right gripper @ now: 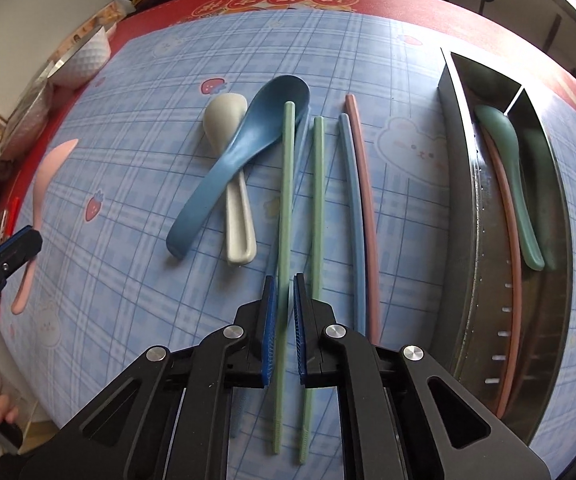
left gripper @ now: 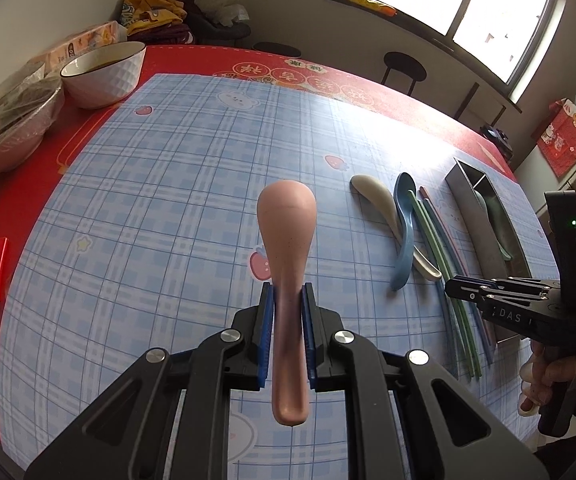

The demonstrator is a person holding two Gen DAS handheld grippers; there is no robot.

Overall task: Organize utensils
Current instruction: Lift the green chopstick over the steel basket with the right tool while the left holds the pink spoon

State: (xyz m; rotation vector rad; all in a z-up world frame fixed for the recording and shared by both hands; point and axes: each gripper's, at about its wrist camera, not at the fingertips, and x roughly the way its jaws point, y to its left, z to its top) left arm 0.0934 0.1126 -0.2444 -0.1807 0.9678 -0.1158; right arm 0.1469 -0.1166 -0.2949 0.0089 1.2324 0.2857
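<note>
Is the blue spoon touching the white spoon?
Touching. The right wrist view shows the blue spoon lying across the white spoon, its handle resting on it.

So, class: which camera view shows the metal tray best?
The right wrist view: the metal tray shows its divider, green spoon and pink chopstick. The left wrist view shows it edge-on, partly hidden behind the right gripper.

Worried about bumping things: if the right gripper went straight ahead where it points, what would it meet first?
Probably the blue spoon: the right gripper straddles a green chopstick whose far end rests there. Depth is unclear.
</note>
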